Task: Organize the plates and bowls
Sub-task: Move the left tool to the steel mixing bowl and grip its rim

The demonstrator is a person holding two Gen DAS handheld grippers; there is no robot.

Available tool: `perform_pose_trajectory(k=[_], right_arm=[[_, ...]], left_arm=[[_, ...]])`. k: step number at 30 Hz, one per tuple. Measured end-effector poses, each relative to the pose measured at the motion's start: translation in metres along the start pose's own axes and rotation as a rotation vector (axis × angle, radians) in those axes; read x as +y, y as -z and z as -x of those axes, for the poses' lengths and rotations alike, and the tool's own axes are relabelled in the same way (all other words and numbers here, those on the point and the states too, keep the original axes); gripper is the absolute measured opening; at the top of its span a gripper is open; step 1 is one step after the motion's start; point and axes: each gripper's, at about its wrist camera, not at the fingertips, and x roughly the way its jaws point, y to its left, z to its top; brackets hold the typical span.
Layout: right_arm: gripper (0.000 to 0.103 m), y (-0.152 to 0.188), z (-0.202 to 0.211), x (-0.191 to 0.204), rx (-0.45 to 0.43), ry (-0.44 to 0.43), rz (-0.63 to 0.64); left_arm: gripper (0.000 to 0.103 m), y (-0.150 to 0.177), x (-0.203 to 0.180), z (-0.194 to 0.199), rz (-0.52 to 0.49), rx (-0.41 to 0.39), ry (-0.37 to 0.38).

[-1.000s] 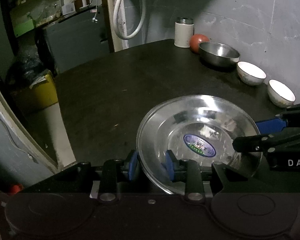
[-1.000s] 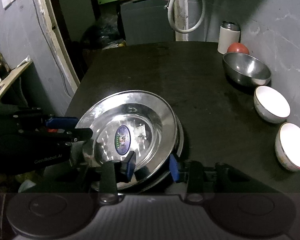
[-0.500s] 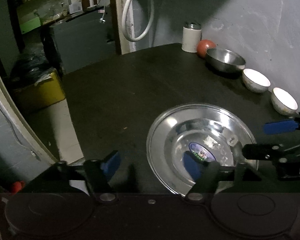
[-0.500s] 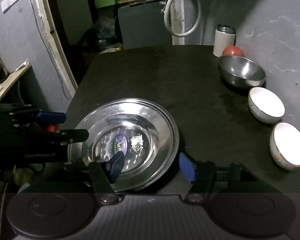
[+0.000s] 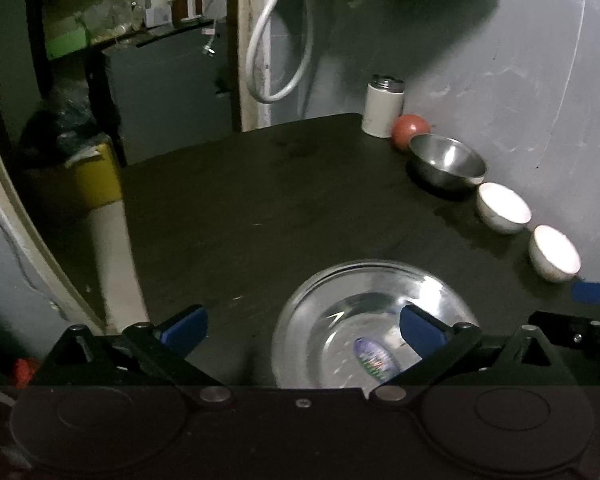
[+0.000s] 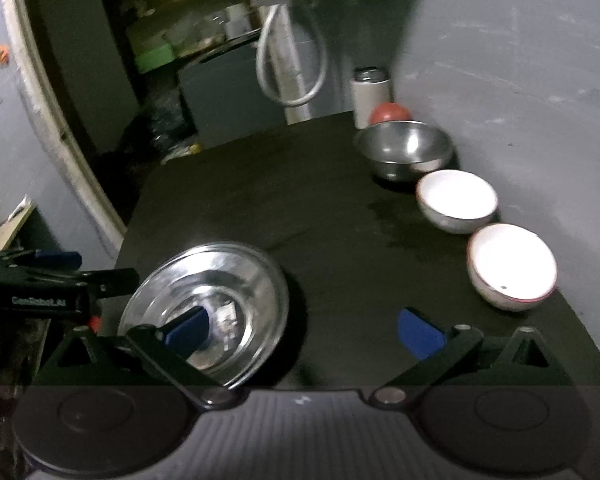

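The left tongs (image 5: 302,326) stand spread wide, having just been opening, and hold nothing: one blue pad (image 5: 184,326) hangs over the bare dark surface (image 5: 260,208), the other over the steel plate (image 5: 364,312), with no pad pressing on its rim. The right tongs (image 6: 302,330) are spread just as wide, also having just been opening, and are empty too; one pad shows in front of the plate's (image 6: 220,276) hollow, the other over bare surface to its right. The plate lies flat near the near edge of the surface, a blue oval sticker (image 5: 374,358) in its middle. Along the grey wall runs a row: a white canister (image 5: 382,110), a red ball (image 5: 410,130), a steel bowl (image 5: 446,162), then two white bowls, the farther one (image 5: 502,208) and the nearer one (image 5: 554,254), set close together. The left view alone shows the sticker clearly and a yellow bin (image 5: 80,180) on the floor to the left; only a blue pad and dark linkage of the right tongs show at its right edge. The right view, somewhat blurred, shows the body of the left tongs (image 6: 40,292) at the plate's left, the nearer bowl's (image 6: 512,268) reddish rim, and a darker stain (image 6: 392,216) on the surface beside the bowls.
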Motion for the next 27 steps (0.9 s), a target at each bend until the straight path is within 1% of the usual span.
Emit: perform_pose_trajectory(k=[2, 4, 5, 8, 10, 13, 15, 17, 18, 20, 22, 25, 27], right_arm=[[0.103, 0.0, 0.002, -0.008, -0.012, 0.009, -0.024], [0.103, 0.001, 0.002, -0.015, -0.019, 0.02, -0.046], [0.103, 0.002, 0.002, -0.018, -0.02, 0.026, -0.057], [0.103, 0.005, -0.002, -0.029, -0.016, 0.038, -0.088], [0.103, 0.006, -0.003, -0.034, -0.021, 0.045, -0.104], [0.103, 0.002, -0.005, -0.045, -0.049, 0.072, -0.121], [0.103, -0.007, -0.01, -0.054, -0.074, 0.087, -0.139], [0.103, -0.02, -0.017, -0.063, -0.109, 0.108, -0.156], [0.103, -0.027, -0.021, -0.066, -0.126, 0.117, -0.159], [0.103, -0.044, -0.034, -0.073, -0.152, 0.129, -0.162], [0.103, -0.062, -0.05, -0.08, -0.178, 0.143, -0.16], [0.095, -0.088, -0.079, -0.089, -0.182, 0.169, -0.164], [0.093, -0.103, -0.097, -0.092, -0.19, 0.18, -0.16]], left_arm=[[0.102, -0.006, -0.003, -0.008, 0.005, 0.03, 0.031], [0.102, -0.011, -0.008, -0.018, -0.012, 0.064, 0.065], [0.102, -0.014, -0.011, -0.022, -0.027, 0.064, 0.088], [0.102, -0.023, -0.019, -0.033, -0.054, 0.029, 0.157], [0.102, -0.033, -0.021, -0.045, -0.022, 0.009, 0.212], [0.102, -0.053, -0.019, -0.072, 0.083, 0.001, 0.317], [0.102, -0.068, -0.019, -0.091, 0.139, -0.029, 0.35], [0.102, -0.087, -0.023, -0.11, 0.157, -0.047, 0.364], [0.102, -0.098, -0.027, -0.121, 0.148, -0.047, 0.362], [0.102, -0.12, -0.038, -0.145, 0.1, -0.051, 0.342], [0.102, -0.138, -0.05, -0.165, 0.03, -0.049, 0.328], [0.102, -0.159, -0.068, -0.195, -0.067, -0.032, 0.298], [0.102, -0.167, -0.076, -0.209, -0.092, -0.026, 0.296]])
